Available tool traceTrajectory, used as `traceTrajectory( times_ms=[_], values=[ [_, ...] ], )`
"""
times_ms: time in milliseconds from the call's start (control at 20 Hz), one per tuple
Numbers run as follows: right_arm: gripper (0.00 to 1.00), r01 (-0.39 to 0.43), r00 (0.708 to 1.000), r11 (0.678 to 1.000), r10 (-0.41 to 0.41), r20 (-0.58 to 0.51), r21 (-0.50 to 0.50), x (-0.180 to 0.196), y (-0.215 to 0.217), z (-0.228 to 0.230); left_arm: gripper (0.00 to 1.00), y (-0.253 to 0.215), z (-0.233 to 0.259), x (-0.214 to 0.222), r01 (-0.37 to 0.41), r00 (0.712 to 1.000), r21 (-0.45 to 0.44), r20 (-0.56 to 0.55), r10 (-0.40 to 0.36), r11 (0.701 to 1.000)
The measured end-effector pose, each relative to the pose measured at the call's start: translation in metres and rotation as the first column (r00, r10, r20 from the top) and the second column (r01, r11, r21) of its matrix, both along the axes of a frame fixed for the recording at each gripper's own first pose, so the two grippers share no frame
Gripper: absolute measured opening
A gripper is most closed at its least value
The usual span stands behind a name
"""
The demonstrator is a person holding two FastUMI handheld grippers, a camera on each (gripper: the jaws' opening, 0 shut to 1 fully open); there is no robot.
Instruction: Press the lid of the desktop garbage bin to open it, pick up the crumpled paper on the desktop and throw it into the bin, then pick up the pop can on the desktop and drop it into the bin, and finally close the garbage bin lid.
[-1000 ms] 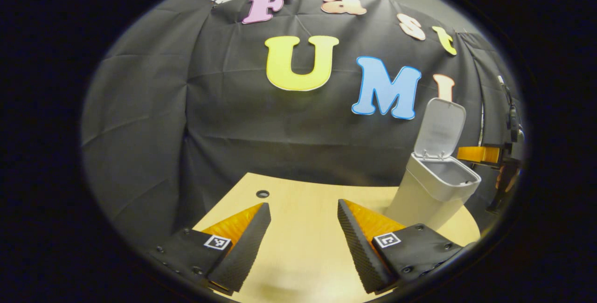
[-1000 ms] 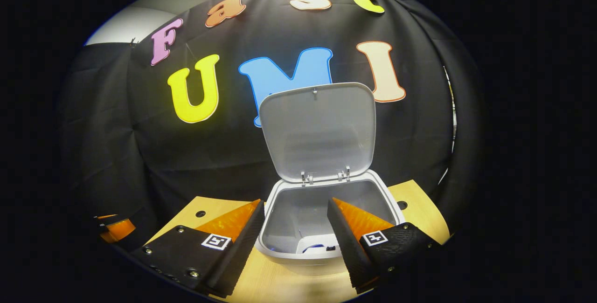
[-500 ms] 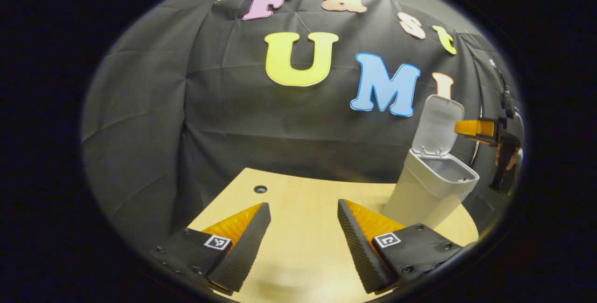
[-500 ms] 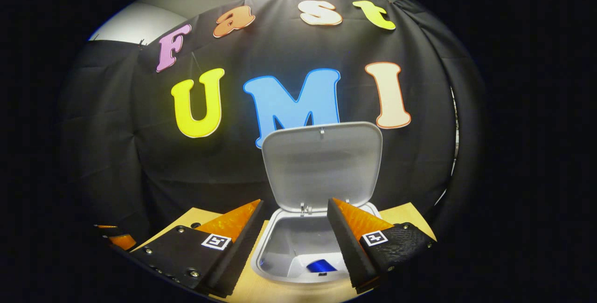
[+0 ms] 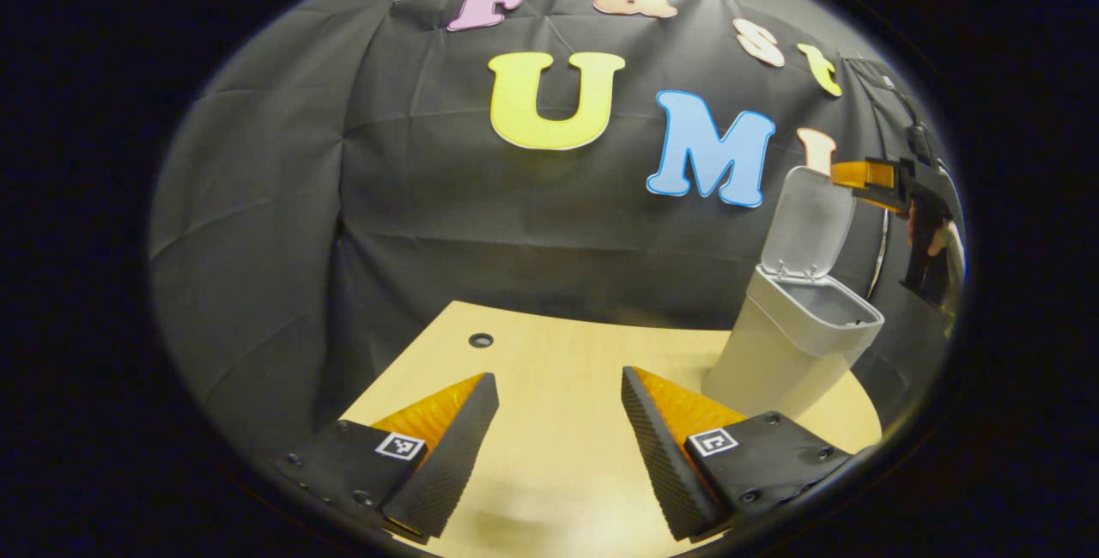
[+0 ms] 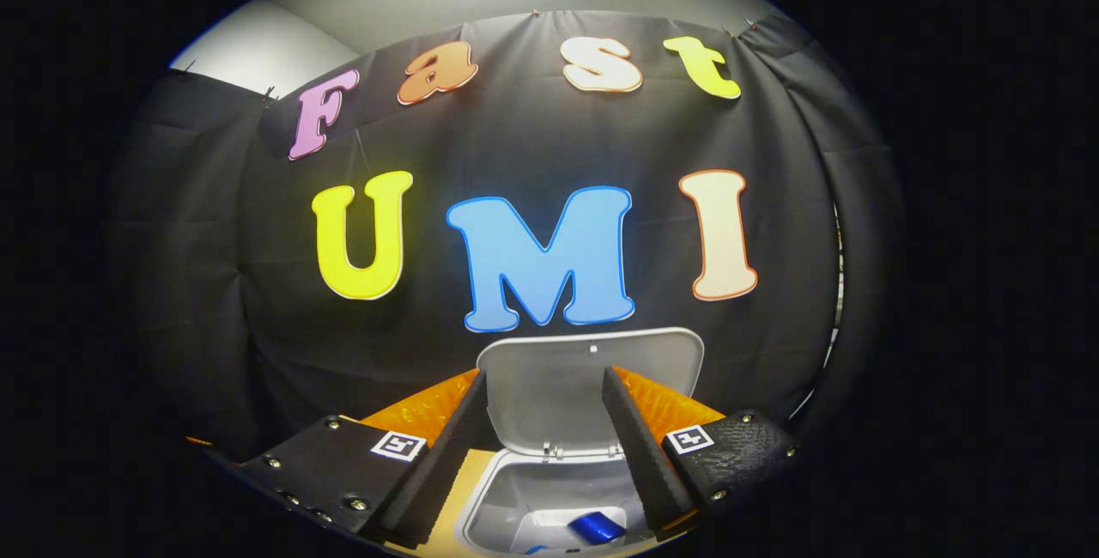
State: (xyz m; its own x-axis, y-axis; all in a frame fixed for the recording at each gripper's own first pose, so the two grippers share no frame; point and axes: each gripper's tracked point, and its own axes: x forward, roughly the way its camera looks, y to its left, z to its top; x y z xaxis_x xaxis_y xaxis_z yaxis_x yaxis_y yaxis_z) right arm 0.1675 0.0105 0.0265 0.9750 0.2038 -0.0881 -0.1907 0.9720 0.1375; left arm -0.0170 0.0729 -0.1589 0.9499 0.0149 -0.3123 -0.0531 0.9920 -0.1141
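The right gripper (image 6: 544, 421) has climbed over the last second, from low over the mouth of the pale grey plastic desktop bin (image 6: 524, 498) to level with the top edge of the bin's raised, rounded grey lid (image 6: 562, 395). Its fingers are spread wide and hold nothing. In the left gripper view it sits near the lid's upper edge, though contact can't be judged. Down inside the bin lie a shiny blue pop can (image 6: 597, 527) and something white beside it (probably the crumpled paper) — so both drops look done. Only the closing seems left — likely the gripper needs to get behind that lid edge and push it forward and down. The left gripper (image 5: 558, 429) hovers over the light wooden desktop (image 5: 549, 352), fingers wide and empty, well apart from the bin.
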Motion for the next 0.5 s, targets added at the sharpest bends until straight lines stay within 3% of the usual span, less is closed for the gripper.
traceTrajectory(
  times_ms=[250,300,350,450,500],
  values=[
    [0.87,0.023,0.998,1.000,-0.023,0.060,-0.011,0.017,-0.004,0.019,1.00,0.006,-0.003,-0.004,-0.020,1.000,-0.001,-0.012,0.020,1.000],
    [0.91,0.031,0.997,0.999,-0.030,0.071,-0.011,0.020,-0.005,0.022,0.96,0.008,-0.004,-0.004,-0.026,1.000,-0.002,-0.013,0.026,1.000],
    [0.91,0.040,0.996,0.999,-0.039,0.079,-0.011,0.024,-0.006,0.024,1.00,0.009,-0.006,-0.004,-0.032,0.999,-0.003,-0.015,0.032,0.999],
    [0.87,0.054,0.995,0.998,-0.053,0.091,-0.012,0.031,-0.007,0.026,0.96,0.013,-0.007,-0.006,-0.044,0.999,-0.001,-0.019,0.044,0.999],
    [0.87,0.062,0.994,0.998,-0.061,0.096,-0.014,0.035,-0.008,0.026,1.00,0.015,-0.007,-0.006,-0.050,0.999,0.001,-0.022,0.050,0.999]
  ],
)
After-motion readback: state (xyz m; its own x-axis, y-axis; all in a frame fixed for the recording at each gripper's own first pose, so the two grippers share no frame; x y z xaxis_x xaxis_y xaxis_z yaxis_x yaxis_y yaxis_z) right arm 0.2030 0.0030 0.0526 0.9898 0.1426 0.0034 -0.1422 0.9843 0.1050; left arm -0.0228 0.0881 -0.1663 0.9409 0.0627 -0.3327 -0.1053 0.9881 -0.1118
